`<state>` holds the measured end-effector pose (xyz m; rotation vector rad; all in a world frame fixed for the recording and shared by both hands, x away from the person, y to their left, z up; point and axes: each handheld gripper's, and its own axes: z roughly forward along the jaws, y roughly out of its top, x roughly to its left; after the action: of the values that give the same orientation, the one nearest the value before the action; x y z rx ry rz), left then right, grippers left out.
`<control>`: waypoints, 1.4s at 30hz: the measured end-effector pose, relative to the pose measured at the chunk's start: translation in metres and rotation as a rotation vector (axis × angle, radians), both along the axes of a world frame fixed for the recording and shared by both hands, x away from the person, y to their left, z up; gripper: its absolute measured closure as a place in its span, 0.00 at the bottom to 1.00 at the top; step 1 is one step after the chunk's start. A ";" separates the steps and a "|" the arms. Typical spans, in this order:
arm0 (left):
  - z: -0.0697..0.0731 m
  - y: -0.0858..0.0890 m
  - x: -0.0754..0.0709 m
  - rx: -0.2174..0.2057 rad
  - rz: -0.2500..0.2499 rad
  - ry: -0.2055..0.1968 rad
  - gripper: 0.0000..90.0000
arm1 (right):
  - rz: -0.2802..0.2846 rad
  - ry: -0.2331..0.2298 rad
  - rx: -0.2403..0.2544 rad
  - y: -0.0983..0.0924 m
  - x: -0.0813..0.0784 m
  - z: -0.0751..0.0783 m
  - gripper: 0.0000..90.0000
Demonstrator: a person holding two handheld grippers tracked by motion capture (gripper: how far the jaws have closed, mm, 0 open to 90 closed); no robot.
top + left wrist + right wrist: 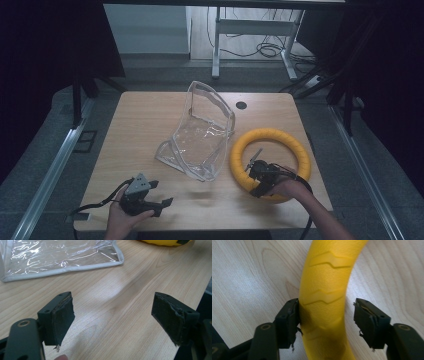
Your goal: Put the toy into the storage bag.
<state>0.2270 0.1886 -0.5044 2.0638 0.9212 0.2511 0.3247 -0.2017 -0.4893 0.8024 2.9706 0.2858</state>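
Straddling yellow ring w/ right gripper, near-right of table.

High view: lying flat at right, yellow ring (270, 164); sitting over its near-left arc, right gripper (261, 176); idling near-left, well apart, left gripper (159, 196); standing centre, clear pouch (200, 132).
Left gripper view: gaping wide over bare table (130, 290), gripping nothing; pouch far-left.
Right gripper view: spread either side of ring's tube, one pad (292, 322) touching, other apart; not clamped yet. Tube running straight away betw. jaws, so closing across it looks right.

Bare table (140, 125) left of clear pouch (200, 135); yellow ring (270, 157) blocks right.
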 end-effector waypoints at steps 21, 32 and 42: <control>-0.001 0.000 0.000 0.009 -0.003 0.003 0.20 | 0.039 0.083 -0.021 0.005 0.008 -0.007 0.57; -0.001 0.000 0.000 0.007 -0.001 0.003 0.20 | -0.034 0.040 0.274 -0.024 0.013 0.036 0.57; 0.000 0.000 0.000 0.005 -0.001 0.004 0.20 | -0.088 0.000 0.454 -0.044 0.015 0.061 0.57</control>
<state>0.2273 0.1884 -0.5048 2.0699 0.9227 0.2494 0.3396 -0.2453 -0.4279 0.9612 2.8925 0.9765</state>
